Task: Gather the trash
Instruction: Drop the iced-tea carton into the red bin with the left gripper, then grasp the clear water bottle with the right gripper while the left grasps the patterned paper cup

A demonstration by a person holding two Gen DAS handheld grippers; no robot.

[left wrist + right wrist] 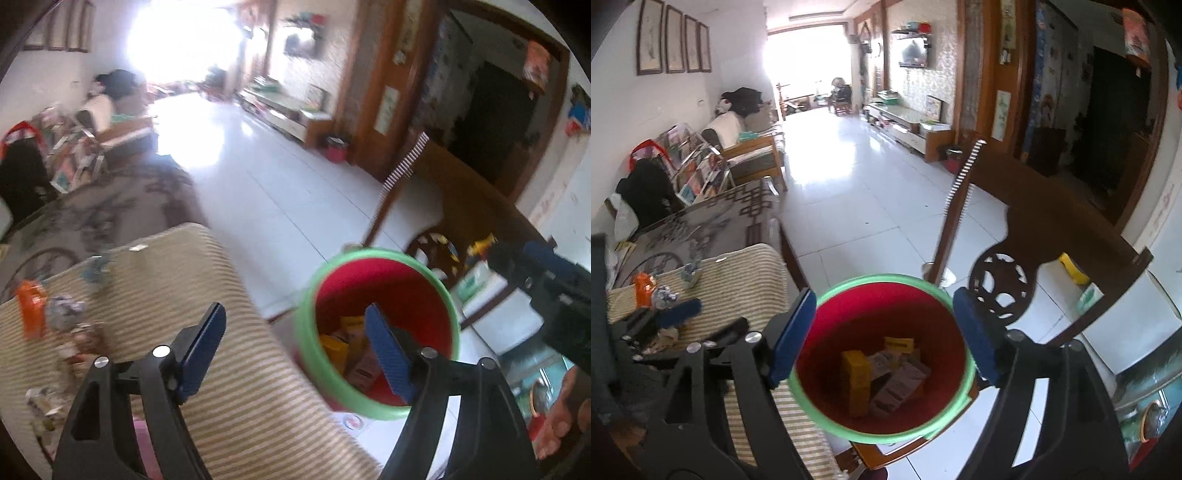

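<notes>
A red bin with a green rim (812,306) stands at the table's right edge; it also shows in the left wrist view (384,284). Yellow and brown cartons (882,373) lie inside it. My right gripper (882,336) is open and empty, held above the bin's mouth. My left gripper (295,350) is open and empty, over the table edge beside the bin. Loose trash lies on the striped cloth: an orange packet (31,306) and crumpled wrappers (66,310), also seen in the right wrist view (642,288). The left gripper (665,325) shows there over the trash.
The striped cloth (192,280) covers the table end, with a patterned dark cloth (701,221) beyond. A carved wooden chair (1015,236) stands right of the bin. White tiled floor (857,177) stretches ahead. A sofa and magazine rack (694,166) stand at left.
</notes>
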